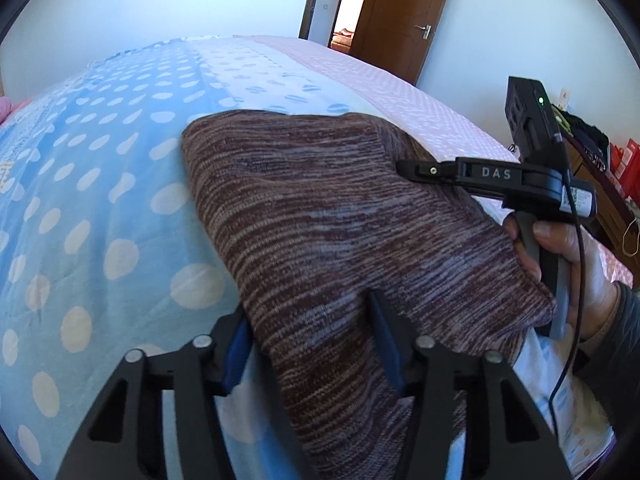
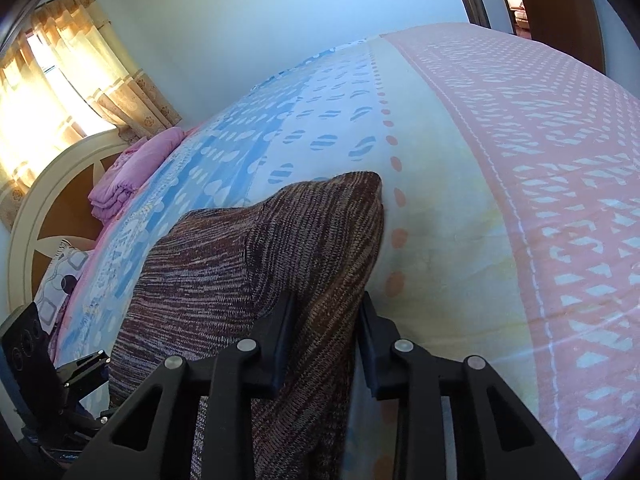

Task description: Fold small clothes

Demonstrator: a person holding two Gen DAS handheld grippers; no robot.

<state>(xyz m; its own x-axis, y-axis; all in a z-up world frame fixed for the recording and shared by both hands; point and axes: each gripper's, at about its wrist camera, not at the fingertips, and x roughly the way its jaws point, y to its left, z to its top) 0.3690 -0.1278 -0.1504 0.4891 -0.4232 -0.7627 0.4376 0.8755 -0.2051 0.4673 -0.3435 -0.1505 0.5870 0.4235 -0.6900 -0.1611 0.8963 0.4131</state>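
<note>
A brown and grey striped knit garment (image 1: 320, 216) lies folded over on the bed, its near part raised off the sheet. My left gripper (image 1: 316, 312) is shut on the garment's near left edge, cloth between its blue-padded fingers (image 1: 386, 340). My right gripper (image 2: 326, 312) is shut on the garment's near right edge (image 2: 320, 264). The right gripper also shows in the left wrist view (image 1: 424, 170), lying over the garment's right side, with a hand on its handle. The far end of the garment (image 2: 356, 188) rests on the sheet.
The bed sheet (image 1: 100, 184) has blue dotted, white and pink bands (image 2: 560, 184). A folded pink blanket (image 2: 132, 172) and a patterned pillow (image 2: 60, 280) lie by the headboard. A brown door (image 1: 404, 12) and a cluttered side stand (image 1: 600, 160) are at the right.
</note>
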